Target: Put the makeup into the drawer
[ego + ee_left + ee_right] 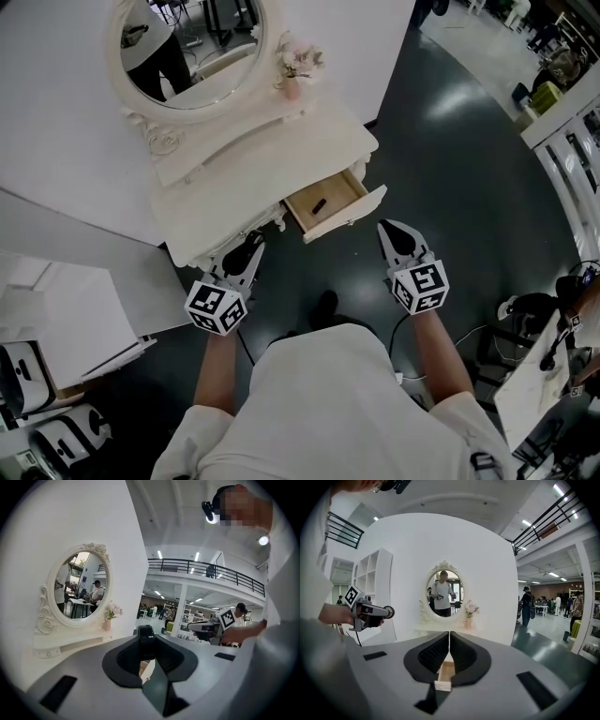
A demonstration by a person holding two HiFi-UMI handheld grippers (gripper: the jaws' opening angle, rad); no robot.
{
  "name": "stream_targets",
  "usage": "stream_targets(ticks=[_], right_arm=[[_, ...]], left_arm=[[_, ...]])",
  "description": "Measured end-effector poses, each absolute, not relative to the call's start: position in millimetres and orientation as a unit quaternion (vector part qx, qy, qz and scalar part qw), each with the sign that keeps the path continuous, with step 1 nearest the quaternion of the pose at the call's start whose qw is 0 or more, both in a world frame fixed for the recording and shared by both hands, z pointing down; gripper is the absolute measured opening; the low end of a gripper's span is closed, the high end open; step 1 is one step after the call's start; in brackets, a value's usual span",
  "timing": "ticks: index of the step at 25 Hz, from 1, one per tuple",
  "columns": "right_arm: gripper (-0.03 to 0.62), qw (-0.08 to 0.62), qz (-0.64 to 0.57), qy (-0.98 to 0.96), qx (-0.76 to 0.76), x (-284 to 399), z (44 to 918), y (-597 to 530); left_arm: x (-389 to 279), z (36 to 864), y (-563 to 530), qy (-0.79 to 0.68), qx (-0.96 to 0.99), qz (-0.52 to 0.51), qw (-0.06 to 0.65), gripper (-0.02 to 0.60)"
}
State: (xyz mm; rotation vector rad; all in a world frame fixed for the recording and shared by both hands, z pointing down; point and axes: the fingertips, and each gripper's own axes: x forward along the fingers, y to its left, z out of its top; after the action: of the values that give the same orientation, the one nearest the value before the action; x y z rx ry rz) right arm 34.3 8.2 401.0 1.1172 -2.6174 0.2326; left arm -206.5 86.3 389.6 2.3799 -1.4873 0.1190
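Note:
A cream vanity table (pixel 246 178) with an oval mirror (pixel 192 47) stands against the white wall. Its right-hand drawer (pixel 356 212) is pulled open, and a small dark makeup item (pixel 319 205) lies inside. My left gripper (pixel 246 255) hovers at the table's front edge, left of the drawer. In the left gripper view it (pixel 146 634) is shut on a black rounded makeup tube (pixel 146 644) held at its fingertips. My right gripper (pixel 398 234) hangs over the floor just right of the drawer. Its jaws (pixel 449 637) are shut with nothing between them, and the drawer (pixel 445 673) shows below them.
A small vase of pink flowers (pixel 295 66) stands on the vanity top by the mirror. White boxes (pixel 56 319) lie on the floor to the left. Shelving (pixel 572 131) and cables (pixel 487 333) are at the right. Dark floor spreads round the vanity's right side.

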Motion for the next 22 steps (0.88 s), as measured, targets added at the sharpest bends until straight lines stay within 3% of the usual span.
stream_targets(ticks=[22], right_arm=[[0.029, 0.158, 0.118, -0.918, 0.344, 73.7, 441.6, -71.9]], left_arm=[[-153.4, 403.1, 10.8, -0.529, 0.827, 0.066, 0.18, 0.077]])
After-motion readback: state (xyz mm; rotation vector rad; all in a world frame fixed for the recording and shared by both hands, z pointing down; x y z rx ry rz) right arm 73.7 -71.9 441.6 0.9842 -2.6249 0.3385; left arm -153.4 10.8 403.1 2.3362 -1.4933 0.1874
